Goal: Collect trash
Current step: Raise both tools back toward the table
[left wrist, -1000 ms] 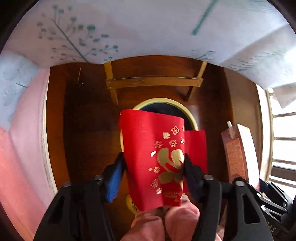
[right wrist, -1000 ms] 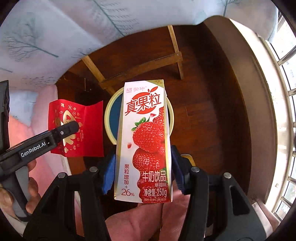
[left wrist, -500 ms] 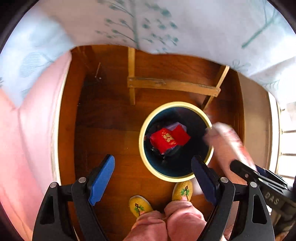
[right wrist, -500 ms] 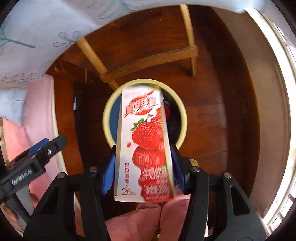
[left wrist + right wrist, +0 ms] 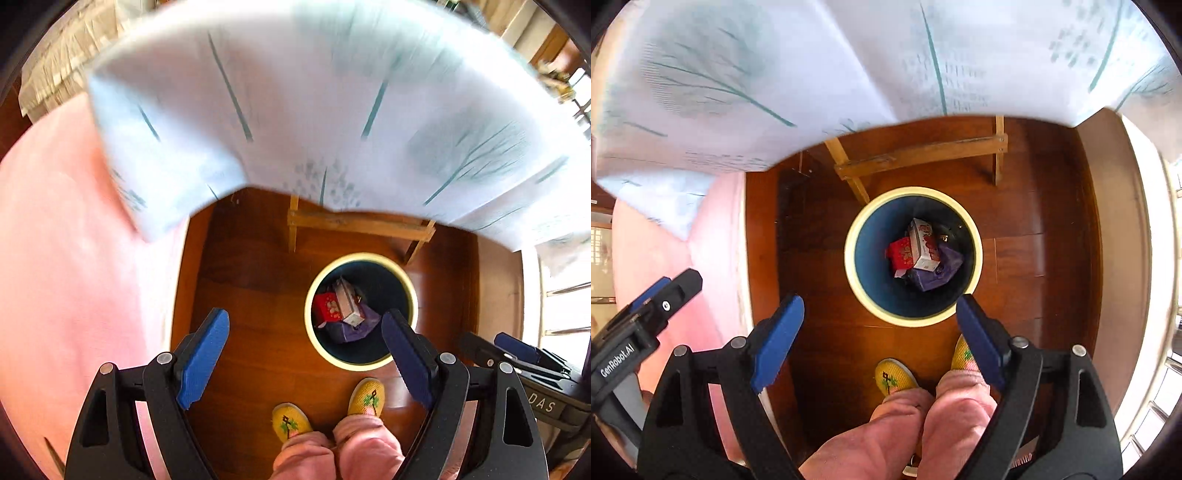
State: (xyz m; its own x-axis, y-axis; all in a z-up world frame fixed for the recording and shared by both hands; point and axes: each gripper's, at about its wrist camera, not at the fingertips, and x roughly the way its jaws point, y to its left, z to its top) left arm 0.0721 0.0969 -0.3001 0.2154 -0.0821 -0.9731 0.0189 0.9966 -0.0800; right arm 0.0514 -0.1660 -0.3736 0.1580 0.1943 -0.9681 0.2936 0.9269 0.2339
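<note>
A round bin [image 5: 404, 280] [image 5: 975, 236] with a cream rim and dark blue inside stands on the wooden floor below both grippers. Inside it lie a red envelope [image 5: 327, 308] [image 5: 900, 253], a strawberry milk carton [image 5: 349, 304] [image 5: 924, 245] and a purple wrapper [image 5: 936, 273]. My left gripper [image 5: 304, 356] hangs high over the floor, open, with nothing between its blue pads. My right gripper [image 5: 877, 343] is above the bin's near rim; its jaws are opening and nothing is between them. The right gripper's tip [image 5: 517, 354] shows in the left wrist view.
A white cloth with a teal tree print [image 5: 314, 110] [image 5: 849, 62] hangs over a wooden frame [image 5: 354, 221] [image 5: 923, 155] behind the bin. Pink bedding [image 5: 74, 258] lies to the left. The person's yellow slippers [image 5: 291, 421] and pink trouser legs [image 5: 923, 424] are just below the bin.
The left gripper let go of the red envelope and the right let go of the milk carton; both now lie in the bin. Both grippers rose away from it.
</note>
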